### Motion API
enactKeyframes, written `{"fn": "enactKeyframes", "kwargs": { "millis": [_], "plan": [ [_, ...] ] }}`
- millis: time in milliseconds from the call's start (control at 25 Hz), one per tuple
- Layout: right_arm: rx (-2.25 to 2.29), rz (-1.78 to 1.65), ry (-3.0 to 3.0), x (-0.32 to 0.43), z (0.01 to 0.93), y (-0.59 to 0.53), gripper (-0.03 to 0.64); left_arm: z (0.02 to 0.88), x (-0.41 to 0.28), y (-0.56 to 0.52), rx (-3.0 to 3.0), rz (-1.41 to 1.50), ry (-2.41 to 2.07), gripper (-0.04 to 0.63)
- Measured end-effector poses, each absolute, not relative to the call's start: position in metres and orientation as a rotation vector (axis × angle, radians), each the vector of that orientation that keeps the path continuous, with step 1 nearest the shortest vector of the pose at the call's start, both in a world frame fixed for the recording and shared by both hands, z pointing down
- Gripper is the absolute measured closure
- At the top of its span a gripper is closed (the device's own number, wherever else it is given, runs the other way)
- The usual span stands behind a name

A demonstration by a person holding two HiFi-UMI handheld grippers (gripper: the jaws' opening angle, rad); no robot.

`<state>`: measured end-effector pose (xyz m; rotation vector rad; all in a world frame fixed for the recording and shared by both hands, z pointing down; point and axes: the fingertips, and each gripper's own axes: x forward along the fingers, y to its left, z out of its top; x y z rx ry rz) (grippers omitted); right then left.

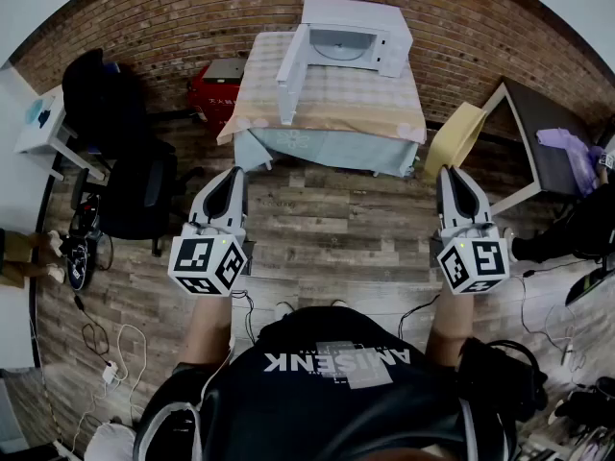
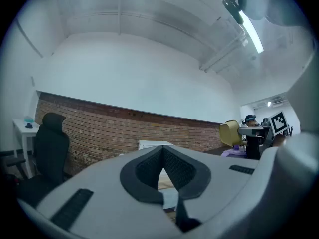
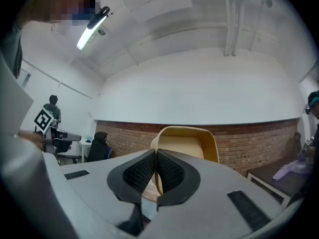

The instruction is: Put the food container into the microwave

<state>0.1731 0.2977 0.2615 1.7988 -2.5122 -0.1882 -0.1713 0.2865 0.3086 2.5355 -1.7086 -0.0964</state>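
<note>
- Left gripper (image 1: 233, 173): fingers pressed together, holding nothing.
- Right gripper (image 1: 450, 173): fingers also closed, empty.
- Microwave (image 1: 351, 41), door open, stands on a table (image 1: 336, 104) well ahead, between both fingertips.

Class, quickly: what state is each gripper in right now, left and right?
Left gripper: closed, holding nothing.
Right gripper: closed, holding nothing.

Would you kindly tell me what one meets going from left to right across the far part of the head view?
White side table → black office chair → red box → microwave → yellow chair → purple cloth.
</note>
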Motion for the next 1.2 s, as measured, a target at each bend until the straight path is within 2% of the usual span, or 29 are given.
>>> {"fn": "enactKeyframes", "kwargs": {
  "millis": [800, 1200],
  "plan": [
    [1.744, -0.185, -2.576, 0.185, 0.265, 0.301, 0.571, 0.306, -0.14, 0.284, 2.541, -0.092, -1.702, 0.584],
    [1.684, -0.189, -2.621, 0.23, 0.269, 0.3, 0.571, 0.305, -0.09, 0.283, 2.521, -0.078, -1.725, 0.584]
  ]
}}
